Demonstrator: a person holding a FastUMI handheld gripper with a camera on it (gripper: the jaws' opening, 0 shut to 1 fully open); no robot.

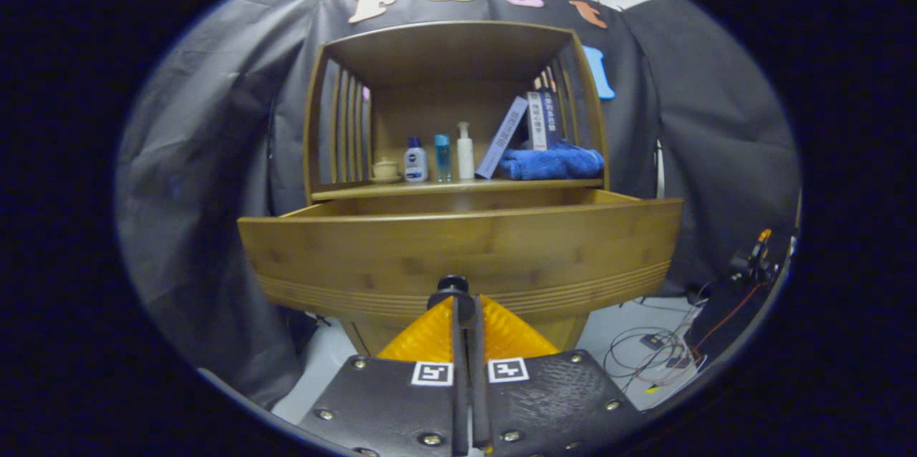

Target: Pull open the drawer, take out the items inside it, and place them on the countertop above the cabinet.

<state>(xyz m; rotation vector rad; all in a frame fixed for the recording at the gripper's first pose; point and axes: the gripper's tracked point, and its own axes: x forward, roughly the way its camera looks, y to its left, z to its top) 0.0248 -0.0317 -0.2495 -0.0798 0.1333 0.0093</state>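
Note:
The wooden drawer [458, 246] stands pulled out from the cabinet, its front panel close ahead of me. My gripper [466, 310] is shut on the drawer's dark round knob [453, 284], with both fingers pinching it at their tips. The tall front panel hides the inside of the drawer, so I cannot see what lies in it. Above and behind the drawer runs the countertop [444, 188], under a wooden shelf frame with slatted sides.
On the countertop stand a small cream pot [385, 170], three bottles [443, 156], leaning books [526, 126] and a folded blue towel [551, 162]. Cables [655, 353] and some equipment lie on the floor to the right of the cabinet.

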